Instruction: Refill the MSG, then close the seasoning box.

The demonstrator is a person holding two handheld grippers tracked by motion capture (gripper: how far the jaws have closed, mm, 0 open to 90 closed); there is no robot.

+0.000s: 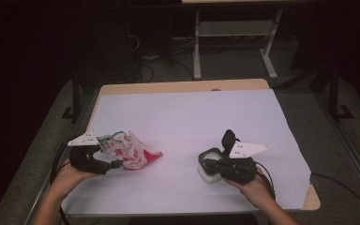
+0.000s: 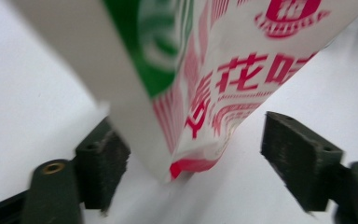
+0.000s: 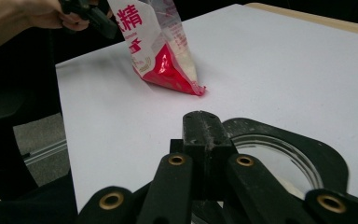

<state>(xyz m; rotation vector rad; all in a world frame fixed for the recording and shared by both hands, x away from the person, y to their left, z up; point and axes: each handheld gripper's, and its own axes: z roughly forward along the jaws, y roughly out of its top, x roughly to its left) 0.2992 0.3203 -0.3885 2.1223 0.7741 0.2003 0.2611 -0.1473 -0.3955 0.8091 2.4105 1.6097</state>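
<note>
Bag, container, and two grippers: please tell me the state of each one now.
bag: crumpled, its bottom corner on the white sheet, its top between the left jaws.
left gripper: open, jaws either side of the bag.
container: on the sheet, black rim held by the right jaws.
right gripper: shut on the container's rim.

room dark | grey carpet floor (image 1: 234,65) | white-legged desk (image 1: 236,28) behind

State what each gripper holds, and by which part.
The left gripper is open around the bag's edge, gripping nothing. The right gripper is shut on the black rim of the round container.
</note>
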